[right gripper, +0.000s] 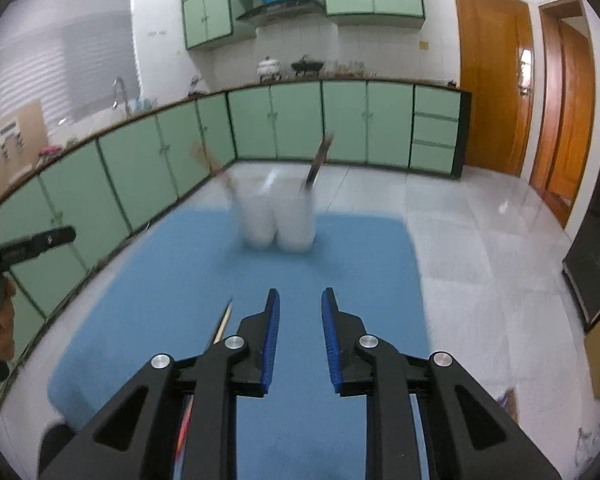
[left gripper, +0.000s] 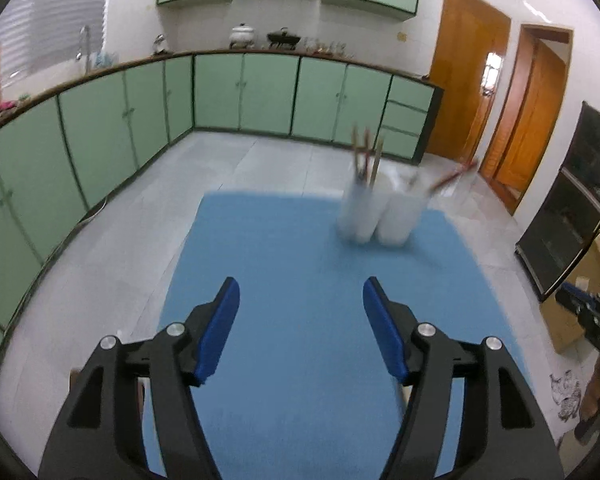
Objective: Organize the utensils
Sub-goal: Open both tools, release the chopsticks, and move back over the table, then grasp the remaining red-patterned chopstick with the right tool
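Note:
Two white utensil cups [left gripper: 376, 216] stand side by side at the far end of a blue mat [left gripper: 284, 264], blurred, with chopsticks [left gripper: 364, 156] sticking up from them. They also show in the right wrist view [right gripper: 278, 220]. My left gripper [left gripper: 300, 304] is open and empty above the mat, well short of the cups. My right gripper [right gripper: 300, 312] is open with a narrower gap and empty. A loose chopstick [right gripper: 224, 322] lies on the mat [right gripper: 160, 300] just left of my right gripper, partly hidden under it.
Green kitchen cabinets [left gripper: 140, 120] run along the left and back. Wooden doors [right gripper: 496, 80] stand at the right. A dark oven-like cabinet [left gripper: 572, 208] is at far right. The other gripper shows at each view's edge [right gripper: 28, 244].

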A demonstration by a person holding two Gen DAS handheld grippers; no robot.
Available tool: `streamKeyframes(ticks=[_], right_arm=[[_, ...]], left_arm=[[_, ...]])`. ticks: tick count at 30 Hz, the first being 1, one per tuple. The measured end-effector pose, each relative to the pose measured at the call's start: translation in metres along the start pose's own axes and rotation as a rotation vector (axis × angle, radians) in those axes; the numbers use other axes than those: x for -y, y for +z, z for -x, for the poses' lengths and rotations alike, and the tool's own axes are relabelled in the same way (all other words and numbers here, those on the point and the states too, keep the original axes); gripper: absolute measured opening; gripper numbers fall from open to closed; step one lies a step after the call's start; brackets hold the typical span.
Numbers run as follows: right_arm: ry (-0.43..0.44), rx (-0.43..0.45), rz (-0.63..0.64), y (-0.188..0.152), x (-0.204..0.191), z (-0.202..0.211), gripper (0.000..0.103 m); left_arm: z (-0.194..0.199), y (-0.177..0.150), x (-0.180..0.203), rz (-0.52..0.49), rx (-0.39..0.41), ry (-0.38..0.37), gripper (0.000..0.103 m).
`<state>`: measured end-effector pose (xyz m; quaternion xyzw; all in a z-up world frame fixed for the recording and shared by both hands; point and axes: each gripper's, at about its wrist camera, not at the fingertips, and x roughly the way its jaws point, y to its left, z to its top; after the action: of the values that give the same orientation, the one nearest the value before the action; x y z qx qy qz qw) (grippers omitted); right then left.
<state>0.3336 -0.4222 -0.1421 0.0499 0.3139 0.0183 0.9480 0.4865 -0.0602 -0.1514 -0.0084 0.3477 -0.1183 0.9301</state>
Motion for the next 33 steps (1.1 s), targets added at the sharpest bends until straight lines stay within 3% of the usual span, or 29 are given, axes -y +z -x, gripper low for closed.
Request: streamKeyframes(ticks=[5,11,21,28,33], right_arm=[[0.013,-0.058,-0.002,-0.101,-0.037,-0.008,0.022],[0.034,-0.079,0.044,-0.164,-0.085,-0.021,0.022],[0.04,-0.072,0.176,-0.174,-0.134,-0.03,0.027],[0.02,-0.05,0.158,-0.175,-0.133,-0.038,0.031],[0.011,-0.057,0.128,-0.172,-0.117,-0.039,0.007]], left_arm=[[0.003,-0.088,-0.008,-0.031,-0.037,0.055,0.063],[0.017,-0.142,-0.021,0.027,-0.059,0.061,0.063],[0.028,-0.149,-0.017,0.051,-0.041,0.04,0.065],[0.024,-0.15,-0.013,0.067,-0.052,0.032,0.065],[0.022,-0.151,-0.005,0.053,-0.055,0.023,0.065]])
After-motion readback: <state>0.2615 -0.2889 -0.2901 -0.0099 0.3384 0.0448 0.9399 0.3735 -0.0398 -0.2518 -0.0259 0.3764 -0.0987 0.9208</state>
